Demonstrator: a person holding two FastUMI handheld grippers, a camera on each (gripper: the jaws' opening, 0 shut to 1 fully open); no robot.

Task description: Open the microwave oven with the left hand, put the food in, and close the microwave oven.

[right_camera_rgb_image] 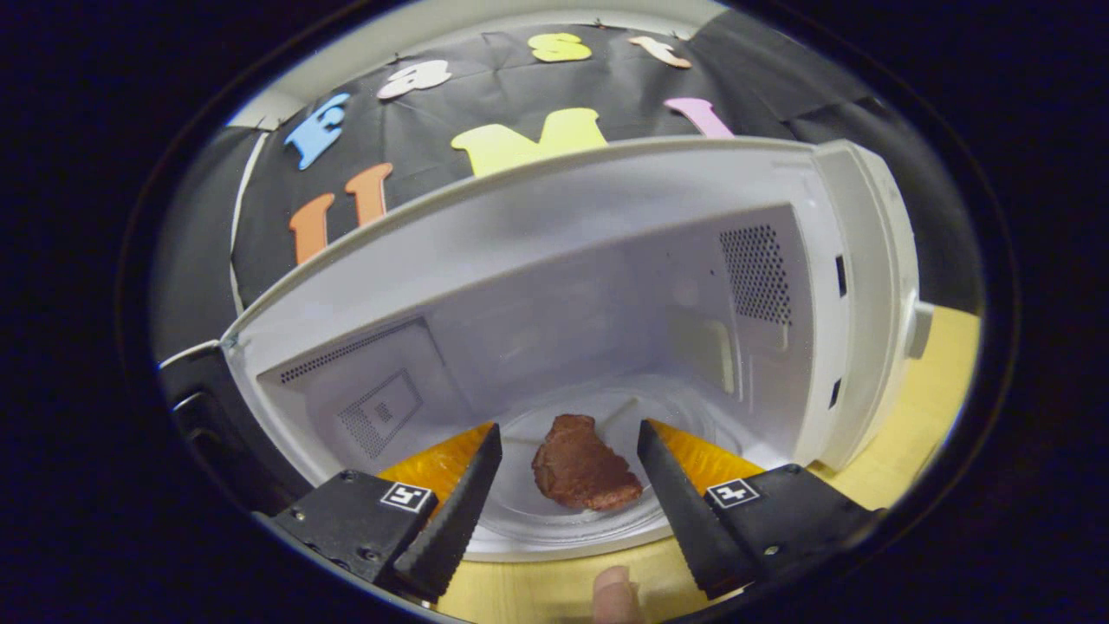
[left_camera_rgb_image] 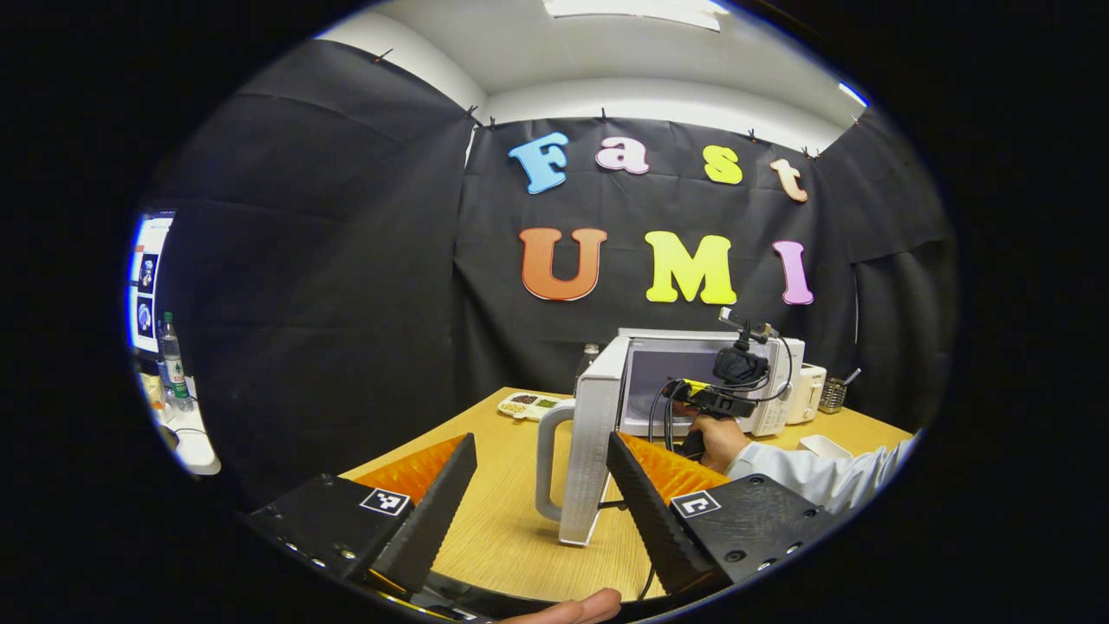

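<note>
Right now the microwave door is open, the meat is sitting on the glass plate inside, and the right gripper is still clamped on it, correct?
Not quite. The door is open and the meat lies on the glass plate inside, but the right gripper is not clamped on it. The right gripper view shows its fingers spread apart, clear of the meat on both sides.
</note>
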